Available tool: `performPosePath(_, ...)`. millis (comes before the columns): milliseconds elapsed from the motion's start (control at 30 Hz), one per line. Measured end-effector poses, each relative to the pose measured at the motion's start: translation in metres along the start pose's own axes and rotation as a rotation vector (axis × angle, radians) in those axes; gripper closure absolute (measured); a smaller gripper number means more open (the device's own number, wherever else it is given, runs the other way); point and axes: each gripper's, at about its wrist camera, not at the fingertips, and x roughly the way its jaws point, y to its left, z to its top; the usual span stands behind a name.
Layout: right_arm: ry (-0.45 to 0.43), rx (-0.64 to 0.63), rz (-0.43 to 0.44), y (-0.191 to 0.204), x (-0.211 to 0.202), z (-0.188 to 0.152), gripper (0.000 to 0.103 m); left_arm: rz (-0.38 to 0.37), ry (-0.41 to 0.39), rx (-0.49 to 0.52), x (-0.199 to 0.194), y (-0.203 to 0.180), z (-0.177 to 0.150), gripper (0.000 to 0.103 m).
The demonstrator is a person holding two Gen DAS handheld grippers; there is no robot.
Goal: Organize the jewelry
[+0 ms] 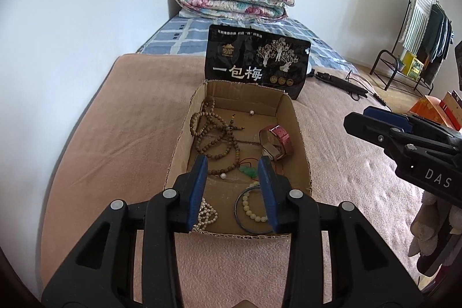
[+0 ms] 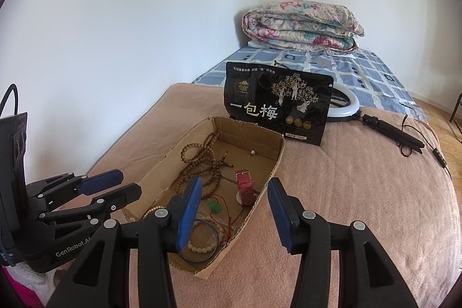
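Part of the white bead string (image 1: 206, 214) is hidden behind the left gripper (image 1: 232, 168) — spread wide, empty. The jewelry lies in the cardboard box (image 2: 261, 139) on the bed; the right gripper (image 2: 234, 188) is held wide too.

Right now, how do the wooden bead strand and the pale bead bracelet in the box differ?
The wooden bead strand is brown, long and tangled in loops at the cardboard box's far left; the pale bead bracelet is cream, short, one neat ring at the near end, beside a thin bangle. Both lie loose, ungripped.
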Motion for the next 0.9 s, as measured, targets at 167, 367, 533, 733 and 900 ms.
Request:
performPosePath(167, -0.025, 0.003, -0.004, -0.003, -0.021, -0.001, 0.054, 0.004, -0.042, 0.004, -0.021, -0.008, 0.001, 0.067)
performPosePath(367, -0.05, 0.001, -0.011, -0.005, -0.046, -0.005, 0.054, 0.003, -0.076, 0.02, -0.046, -0.021, -0.002, 0.067)
performPosePath(533, -0.072, 0.007, -0.012, -0.009, -0.068, -0.012, 0.052, 0.004, -0.09, 0.04, -0.064, -0.029, -0.005, 0.067)
performPosePath(733, -0.104, 0.005, -0.034, -0.015, -0.094, -0.022, 0.043, 0.014, -0.12, 0.049, -0.085, -0.035, -0.007, 0.054)
performPosePath(900, -0.116, 0.025, -0.048, -0.025, -0.105, -0.028, 0.035, 0.028, -0.148, 0.057, -0.097, -0.038, -0.009, 0.043)
